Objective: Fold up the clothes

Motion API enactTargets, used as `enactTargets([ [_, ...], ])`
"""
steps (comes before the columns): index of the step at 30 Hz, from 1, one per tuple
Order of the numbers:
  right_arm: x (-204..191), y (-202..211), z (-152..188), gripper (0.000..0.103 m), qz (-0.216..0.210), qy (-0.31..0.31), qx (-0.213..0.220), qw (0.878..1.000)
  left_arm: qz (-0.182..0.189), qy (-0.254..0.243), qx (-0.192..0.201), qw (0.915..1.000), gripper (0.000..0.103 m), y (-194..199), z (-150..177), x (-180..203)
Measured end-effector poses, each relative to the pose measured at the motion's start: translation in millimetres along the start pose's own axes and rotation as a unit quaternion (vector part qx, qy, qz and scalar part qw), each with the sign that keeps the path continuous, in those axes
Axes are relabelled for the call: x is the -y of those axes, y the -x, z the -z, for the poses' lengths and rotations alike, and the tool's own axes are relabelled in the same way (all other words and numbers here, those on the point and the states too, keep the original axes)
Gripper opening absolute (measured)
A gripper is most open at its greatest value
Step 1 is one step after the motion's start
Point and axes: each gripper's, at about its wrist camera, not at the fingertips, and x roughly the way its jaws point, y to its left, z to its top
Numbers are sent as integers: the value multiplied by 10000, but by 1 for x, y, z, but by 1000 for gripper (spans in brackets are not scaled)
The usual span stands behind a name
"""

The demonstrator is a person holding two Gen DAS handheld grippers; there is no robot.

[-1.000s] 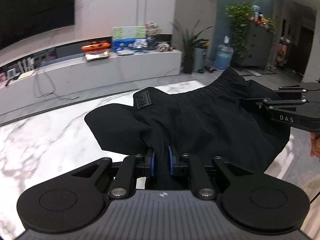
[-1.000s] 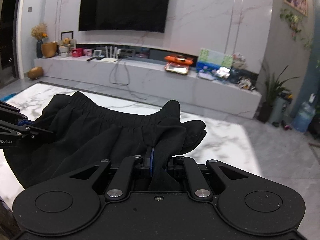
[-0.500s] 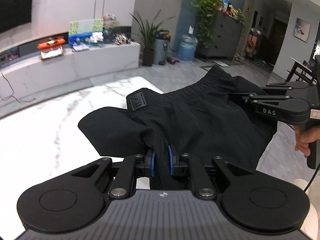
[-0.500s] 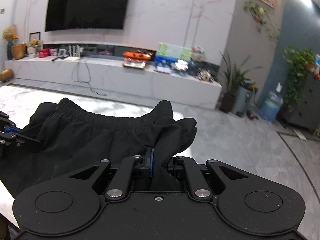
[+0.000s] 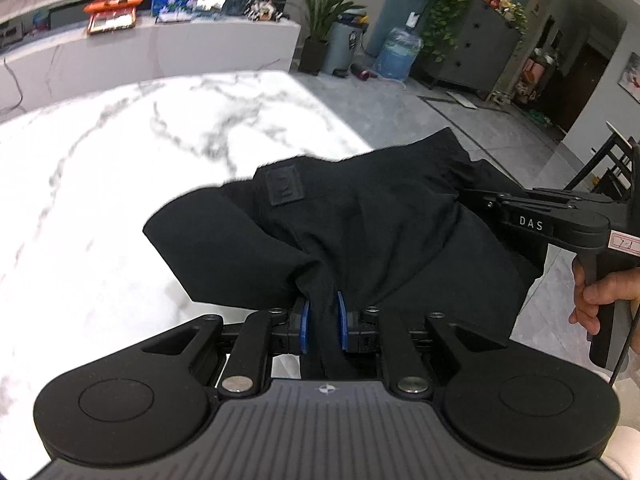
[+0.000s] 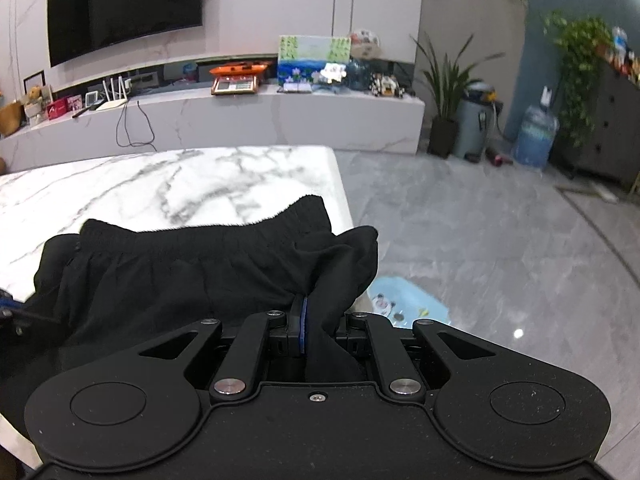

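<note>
A pair of black shorts (image 5: 360, 236) with an elastic waistband (image 6: 208, 236) and a square logo patch (image 5: 285, 185) hangs between my two grippers above the white marble table (image 5: 100, 168). My left gripper (image 5: 323, 322) is shut on one bunched corner of the shorts. My right gripper (image 6: 320, 332) is shut on the other corner, and it also shows in the left wrist view (image 5: 472, 200) at the right, held by a hand (image 5: 600, 292). The cloth hides the fingertips of both grippers.
The table's right edge (image 6: 342, 192) borders grey floor tiles (image 6: 480, 240). A light blue mat (image 6: 404, 300) lies on the floor below my right gripper. A white marble TV bench (image 6: 240, 116), a potted plant (image 6: 448, 92) and a water bottle (image 6: 534, 136) stand at the back.
Both grippers have swung right and tilted down with the shorts still clamped. The table now fills more of both views and the shorts hang lower over its right end.
</note>
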Motion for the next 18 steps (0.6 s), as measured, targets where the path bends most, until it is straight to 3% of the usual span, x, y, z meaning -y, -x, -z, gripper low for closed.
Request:
enactTargets([
  [6, 4, -13, 15, 18, -86, -238, -59, 9997, -140, -107, 5, 9998, 22, 1, 2, 4],
  [13, 3, -3, 9, 22, 133, -398, -166, 9990, -358, 51, 79, 9993, 43, 25, 8, 10],
  [18, 6, 30, -1, 33, 329, -719, 226, 9966, -327, -43, 379, 9987, 52, 49, 12, 21],
])
